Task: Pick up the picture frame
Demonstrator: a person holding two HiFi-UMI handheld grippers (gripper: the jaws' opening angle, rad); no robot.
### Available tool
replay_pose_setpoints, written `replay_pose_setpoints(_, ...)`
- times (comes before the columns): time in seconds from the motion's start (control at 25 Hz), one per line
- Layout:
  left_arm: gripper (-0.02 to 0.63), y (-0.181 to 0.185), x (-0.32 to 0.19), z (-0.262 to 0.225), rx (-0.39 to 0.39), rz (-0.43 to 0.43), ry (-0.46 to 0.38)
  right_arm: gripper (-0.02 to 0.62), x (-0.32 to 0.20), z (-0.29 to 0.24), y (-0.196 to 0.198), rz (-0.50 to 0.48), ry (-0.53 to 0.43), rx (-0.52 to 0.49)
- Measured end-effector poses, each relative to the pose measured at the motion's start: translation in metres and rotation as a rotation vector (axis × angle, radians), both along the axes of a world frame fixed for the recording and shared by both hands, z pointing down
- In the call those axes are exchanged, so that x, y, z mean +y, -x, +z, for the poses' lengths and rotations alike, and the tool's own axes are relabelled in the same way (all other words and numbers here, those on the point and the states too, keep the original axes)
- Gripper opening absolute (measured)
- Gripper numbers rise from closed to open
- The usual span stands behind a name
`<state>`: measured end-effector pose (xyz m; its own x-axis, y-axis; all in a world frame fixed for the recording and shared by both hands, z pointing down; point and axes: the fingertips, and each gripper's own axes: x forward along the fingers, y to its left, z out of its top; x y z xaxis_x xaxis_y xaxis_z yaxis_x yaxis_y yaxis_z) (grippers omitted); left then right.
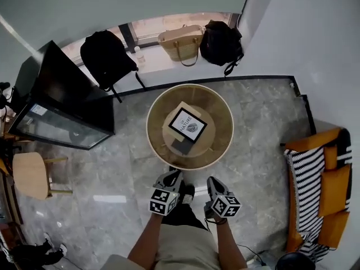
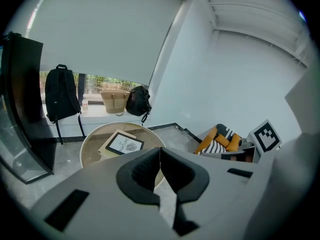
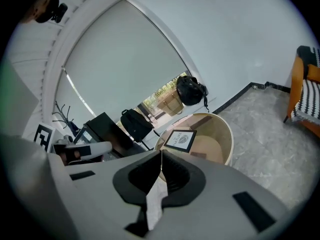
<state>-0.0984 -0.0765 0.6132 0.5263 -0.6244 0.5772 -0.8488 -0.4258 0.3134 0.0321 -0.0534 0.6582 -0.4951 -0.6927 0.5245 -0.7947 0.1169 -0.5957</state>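
The picture frame, black-edged with a white print, lies flat on a tan board on the round glass table. My two grippers hover near the table's front edge, short of the frame and pointing toward it. The left gripper is shut with nothing between its jaws, and the right gripper is shut and empty as well. In the left gripper view the frame lies beyond the closed tips. In the right gripper view the frame sits past the closed tips.
A glass-fronted black cabinet stands left of the table, with a wooden stool nearer me. A black backpack, a woven bag and a black bag sit on the window ledge. At the right stands an orange chair with a striped cushion.
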Motion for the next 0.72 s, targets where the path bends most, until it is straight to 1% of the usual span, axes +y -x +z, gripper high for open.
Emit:
replay_pose_setpoints(0.16, 0.02, 0.003, -0.027, 0.017, -0.019, 0.039, 0.022, 0.034, -0.034, 0.015, 0.003, 0.018, 0.054, -0.029)
replay_pose_setpoints(0.36, 0.02, 0.025, -0.054, 0.064, -0.007, 0.026, 0.109, 0.034, -0.083, 0.056, 0.014, 0.021, 0.119, -0.013)
replay_pose_setpoints(0.48, 0.02, 0.038, -0.076, 0.095, 0.001, 0.035, 0.141, 0.034, -0.111, 0.083, 0.018, 0.022, 0.141, -0.003)
replay_pose_setpoints(0.6, 0.02, 0.039, -0.108, 0.124, -0.013, 0.083, 0.138, 0.034, -0.143, 0.109, 0.015, 0.02, 0.141, 0.009)
replay_pose_setpoints(0.72, 0.02, 0.021, -0.143, 0.147, -0.026, 0.145, 0.123, 0.034, -0.17, 0.134, 0.002, 0.019, 0.144, 0.041)
